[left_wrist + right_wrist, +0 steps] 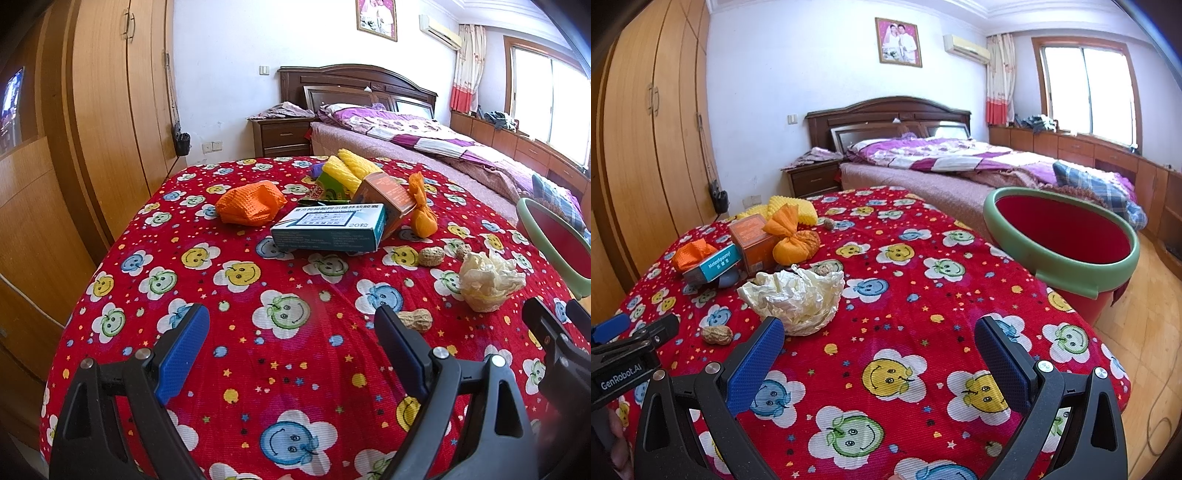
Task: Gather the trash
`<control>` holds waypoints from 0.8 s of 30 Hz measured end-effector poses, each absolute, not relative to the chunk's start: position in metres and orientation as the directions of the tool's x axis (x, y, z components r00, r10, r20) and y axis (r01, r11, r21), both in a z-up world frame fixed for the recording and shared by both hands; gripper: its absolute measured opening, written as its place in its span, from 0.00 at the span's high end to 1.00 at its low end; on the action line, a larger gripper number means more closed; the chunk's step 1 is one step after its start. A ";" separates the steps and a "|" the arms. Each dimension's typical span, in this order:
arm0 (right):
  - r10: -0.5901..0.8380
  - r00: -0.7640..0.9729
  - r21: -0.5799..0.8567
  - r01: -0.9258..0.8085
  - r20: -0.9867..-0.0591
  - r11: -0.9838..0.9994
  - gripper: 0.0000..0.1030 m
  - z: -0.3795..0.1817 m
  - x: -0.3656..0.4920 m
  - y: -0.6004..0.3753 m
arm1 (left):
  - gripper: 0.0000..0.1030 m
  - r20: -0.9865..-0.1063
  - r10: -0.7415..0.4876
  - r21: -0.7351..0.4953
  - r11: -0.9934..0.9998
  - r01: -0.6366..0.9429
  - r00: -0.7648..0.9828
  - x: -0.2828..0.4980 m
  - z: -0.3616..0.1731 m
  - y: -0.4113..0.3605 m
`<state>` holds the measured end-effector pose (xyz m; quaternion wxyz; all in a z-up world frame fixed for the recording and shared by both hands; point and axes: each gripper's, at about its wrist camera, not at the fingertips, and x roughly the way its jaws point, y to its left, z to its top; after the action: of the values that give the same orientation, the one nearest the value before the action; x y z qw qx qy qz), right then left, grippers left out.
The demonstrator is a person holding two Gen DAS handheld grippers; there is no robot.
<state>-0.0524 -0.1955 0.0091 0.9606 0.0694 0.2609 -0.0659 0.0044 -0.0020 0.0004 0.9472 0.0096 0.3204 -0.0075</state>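
Trash lies on a table with a red smiley-flower cloth [258,280] [923,280]. There is a crumpled cream paper wad [487,278] [798,295], peanut shells [417,319] [717,335], a teal-white medicine box [328,228] [713,267], an orange box [388,199] [755,240], an orange tied bundle [423,214] [796,242], orange foam netting [249,203] [692,253] and yellow foam netting [351,170] [790,210]. A red bin with a green rim [1060,240] [554,243] stands at the table's right edge. My left gripper [291,347] is open and empty over the near cloth. My right gripper [879,354] is open and empty, just right of the paper wad.
A bed with a purple quilt [960,158] lies behind the table. A wooden wardrobe [92,129] fills the left side. A nightstand [812,179] stands by the headboard. Low cabinets run under the window [1086,74] at the right, above a wooden floor [1145,350].
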 end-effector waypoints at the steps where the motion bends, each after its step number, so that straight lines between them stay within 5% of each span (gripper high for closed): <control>1: -0.087 0.853 0.105 0.163 -0.514 0.981 0.01 0.009 -0.052 -0.196 | 0.12 -0.610 -0.011 0.013 1.000 0.023 0.792 0.006 0.000 -0.002; 24: -0.025 0.798 0.151 0.144 -0.602 0.978 0.01 0.020 -0.036 -0.215 | 0.12 -0.708 -0.191 -0.108 0.981 0.163 0.680 0.083 0.030 0.005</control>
<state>-0.0362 -0.2148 0.0200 0.9434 0.0948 0.3146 -0.0448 0.0832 0.0049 0.0301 0.9165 -0.0181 0.3879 -0.0964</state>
